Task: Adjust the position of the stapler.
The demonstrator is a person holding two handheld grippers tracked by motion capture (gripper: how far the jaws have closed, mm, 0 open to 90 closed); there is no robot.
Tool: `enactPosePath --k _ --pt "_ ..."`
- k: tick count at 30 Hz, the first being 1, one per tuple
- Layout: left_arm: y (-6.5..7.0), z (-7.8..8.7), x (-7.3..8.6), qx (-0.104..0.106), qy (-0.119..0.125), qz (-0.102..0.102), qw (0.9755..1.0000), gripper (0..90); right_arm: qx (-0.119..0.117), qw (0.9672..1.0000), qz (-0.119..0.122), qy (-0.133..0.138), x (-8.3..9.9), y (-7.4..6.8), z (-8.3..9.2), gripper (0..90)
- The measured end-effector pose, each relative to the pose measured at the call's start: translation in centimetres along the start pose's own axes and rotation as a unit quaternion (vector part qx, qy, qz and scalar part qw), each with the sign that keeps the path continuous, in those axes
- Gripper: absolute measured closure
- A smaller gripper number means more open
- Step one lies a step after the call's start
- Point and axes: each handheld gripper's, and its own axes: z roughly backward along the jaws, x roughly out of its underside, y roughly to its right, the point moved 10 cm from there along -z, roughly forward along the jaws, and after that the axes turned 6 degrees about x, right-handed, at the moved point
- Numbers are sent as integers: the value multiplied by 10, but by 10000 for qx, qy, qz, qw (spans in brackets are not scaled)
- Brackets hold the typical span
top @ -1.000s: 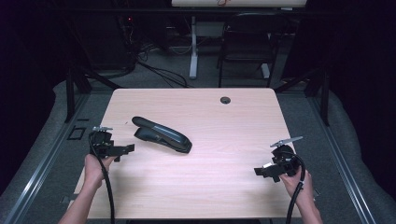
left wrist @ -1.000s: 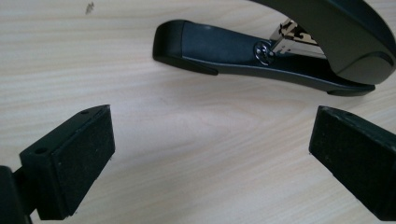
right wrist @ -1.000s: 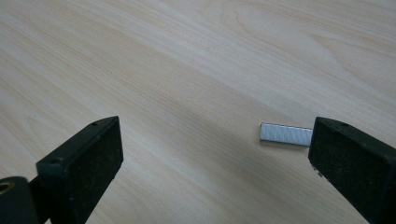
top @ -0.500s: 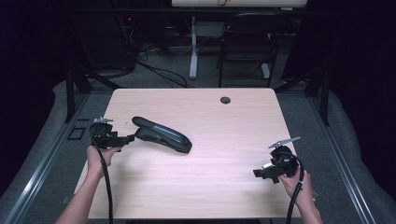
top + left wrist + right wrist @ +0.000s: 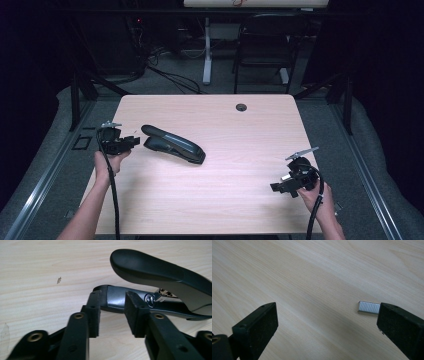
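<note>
A black stapler (image 5: 175, 146) lies on the left half of the wooden table (image 5: 235, 200), its lever raised over the base (image 5: 160, 272). My left gripper (image 5: 136, 141) is level at the stapler's rear end. In the left gripper view its jaws (image 5: 113, 293) have just been closing and stand narrow. The rear of the base shows in the gap, and I see no pad pressing on it. My right gripper (image 5: 276, 188) rests at the front right, wide open (image 5: 327, 312) over bare wood. A short silver strip of staples (image 5: 368, 307) lies by its right pad.
A round cable hole (image 5: 241, 107) sits near the table's far edge. Beyond the table stand a dark chair (image 5: 262, 45) and a white desk leg (image 5: 206, 50), with cables on the floor. A cable trails from each gripper toward the near edge.
My left gripper has moved away from the near edge and right, up to the stapler's rear end, and its jaws have narrowed. The right gripper has stayed where it was.
</note>
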Motion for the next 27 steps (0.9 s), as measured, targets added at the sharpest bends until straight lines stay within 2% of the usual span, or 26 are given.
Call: enactPosePath --k 3,4,7,10,11,13,17,20,21,26,27 --pt "1 5 -7 -36 140 -63 9999 817 11 10000 23 -22 0 0 0 33" --pt "0 5 -10 -112 220 -96 9996 831 8 10000 22 -27 1 0 0 33" --pt "-2 4 -19 -131 353 -121 9992 860 1 10000 45 -10 0 -1 -1 34" --pt "-5 -1 -24 -180 375 -157 9990 870 12 10000 54 -58 1 -2 -1 34" --pt "-8 -8 -26 -264 340 -249 9988 871 -5 9999 78 -97 2 -2 -1 34" --pt "-9 -12 -27 -292 275 -273 9988 873 11 10000 50 -73 1 -1 -1 35" --pt "-19 -22 -32 -392 279 -215 9986 884 -2 10000 34 -65 2 0 -2 35" --pt "-21 -27 -32 -382 245 -220 9987 889 25 9999 62 -103 3 0 -2 36" --pt "-20 -29 -31 -340 196 -242 9989 890 12 9999 82 -126 3 0 -2 36" --pt "-18 -33 -34 -208 258 -307 9990 900 -14 9999 64 -138 3 -2 -2 37" --pt "-17 -35 -33 -170 199 -360 9990 900 4 9999 56 -123 3 -2 -3 38"
